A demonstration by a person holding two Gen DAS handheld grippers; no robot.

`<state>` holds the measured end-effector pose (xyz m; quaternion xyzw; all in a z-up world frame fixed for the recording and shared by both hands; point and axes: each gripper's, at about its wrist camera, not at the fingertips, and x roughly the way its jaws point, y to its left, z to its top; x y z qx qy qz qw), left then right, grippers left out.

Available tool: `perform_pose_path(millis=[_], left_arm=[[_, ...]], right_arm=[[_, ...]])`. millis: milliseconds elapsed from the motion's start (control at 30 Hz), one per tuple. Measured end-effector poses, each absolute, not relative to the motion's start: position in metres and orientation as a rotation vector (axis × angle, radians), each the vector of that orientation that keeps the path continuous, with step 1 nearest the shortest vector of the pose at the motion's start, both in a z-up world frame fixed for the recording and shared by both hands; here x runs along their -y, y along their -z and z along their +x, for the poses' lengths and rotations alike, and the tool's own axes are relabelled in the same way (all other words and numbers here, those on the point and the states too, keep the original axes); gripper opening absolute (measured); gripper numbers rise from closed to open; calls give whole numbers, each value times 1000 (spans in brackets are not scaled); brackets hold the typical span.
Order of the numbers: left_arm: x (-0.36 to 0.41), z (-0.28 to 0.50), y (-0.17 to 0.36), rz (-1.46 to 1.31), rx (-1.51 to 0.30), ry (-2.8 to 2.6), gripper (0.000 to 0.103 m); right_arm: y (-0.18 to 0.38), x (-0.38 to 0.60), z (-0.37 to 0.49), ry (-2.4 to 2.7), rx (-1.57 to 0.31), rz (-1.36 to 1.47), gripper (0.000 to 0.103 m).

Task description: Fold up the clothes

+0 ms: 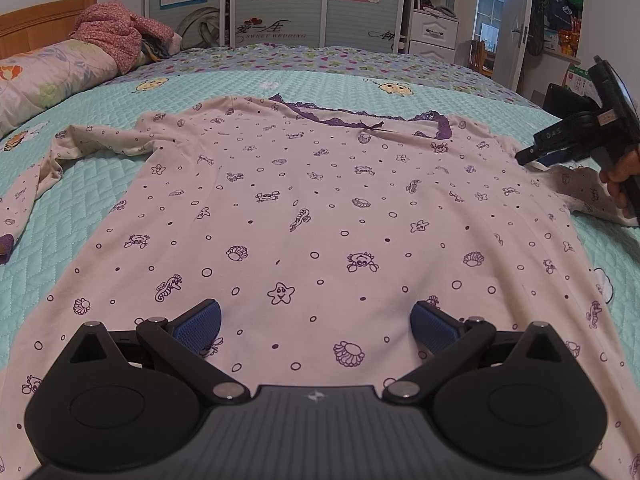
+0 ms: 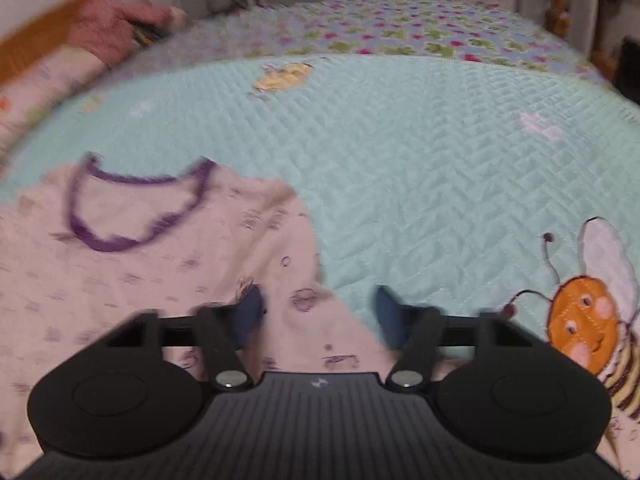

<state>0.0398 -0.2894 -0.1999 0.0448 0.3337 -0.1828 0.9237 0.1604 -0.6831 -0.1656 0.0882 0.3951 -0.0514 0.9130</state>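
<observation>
The right wrist view is motion-blurred, and the print on the pale long-sleeved pyjama top with purple sea-creature print and purple lace neckline cannot be read there. The top's lower hem is hidden under the left gripper body. Its one sleeve runs out of frame at the left edge. The person's hand is cut off at the right edge.

Left fingers: wide apart, just above the top's lower front, nothing between them. Right gripper fingers: apart at a narrower gap, with the top's sleeve-side edge lying between them.

The top lies flat, front up, on the aqua quilted bedspread of a bed. An embroidered orange bee lies right of the right fingers. Beyond are a wooden headboard, a heaped pink garment and pale wardrobe doors.
</observation>
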Motion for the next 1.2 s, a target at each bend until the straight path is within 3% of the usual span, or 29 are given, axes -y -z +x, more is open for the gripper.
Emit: perform_pose_path(millis=[133,233,333,400,467,633,767,900,967,1000,1067,1200], left_arm=[[290,40,200,90,-684,376,103],[289,40,200,90,-684,376,103],[288,40,200,92,-684,376,103],[288,40,200,92,-684,377,103],[289,40,200,93,-684,376,103],[289,38,200,96,-683,374,103],[290,38,200,98,-682,372,103],[290,39,200,98,-683,372,103],[290,39,200,98,-683,372,103],[290,39,200,97,-683,372,103],[290,39,200,96,-683,372,103],[290,38,200,96,-682,372,103]], right_arm=[[151,690,156,197,-712,161,0],[160,691,162,207,-774,149,1],[157,695,144,229,-701,184,9],[147,706,120,235,-646,228,33],[138,718,94,255,-625,223,36],[126,752,35,392,-827,-85,35],[131,777,4,416,-916,-57,36],[151,775,9,458,-956,-92,50],[162,775,14,483,-983,-92,45],[165,775,16,486,-989,-84,28],[162,775,19,472,-976,-50,3],[146,787,23,526,-937,-16,2]])
